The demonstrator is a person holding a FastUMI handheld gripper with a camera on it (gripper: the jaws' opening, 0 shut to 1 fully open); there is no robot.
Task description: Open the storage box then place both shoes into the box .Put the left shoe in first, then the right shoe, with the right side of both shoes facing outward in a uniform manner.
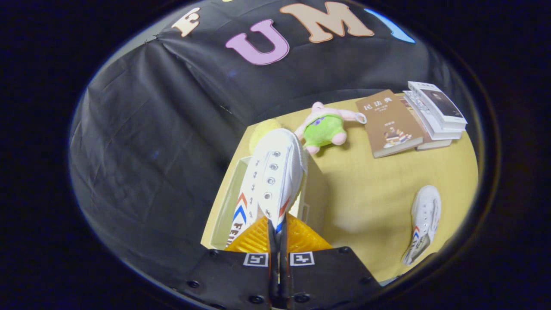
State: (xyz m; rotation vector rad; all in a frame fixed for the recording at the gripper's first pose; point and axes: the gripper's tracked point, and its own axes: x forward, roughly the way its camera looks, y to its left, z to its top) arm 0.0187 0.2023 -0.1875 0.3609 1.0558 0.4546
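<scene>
Beyond the tool [277, 241] I see a yellow-topped bench [379, 193], its surface evenly lit with soft shadows. A creased black cloth wall [150, 142] hangs behind it and drapes down past the bench's near-left edge, left of the tool. Far ahead and to the right of the tool, a brown book [389, 122] lies flat beside a small stack of books [437, 110]; a plush toy [325, 128] lies nearer, just left of them.

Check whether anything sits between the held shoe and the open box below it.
Nothing visible does. The claw is shut on the white shoe, which hangs directly over the open storage box. The plush toy lies beyond the box.
</scene>
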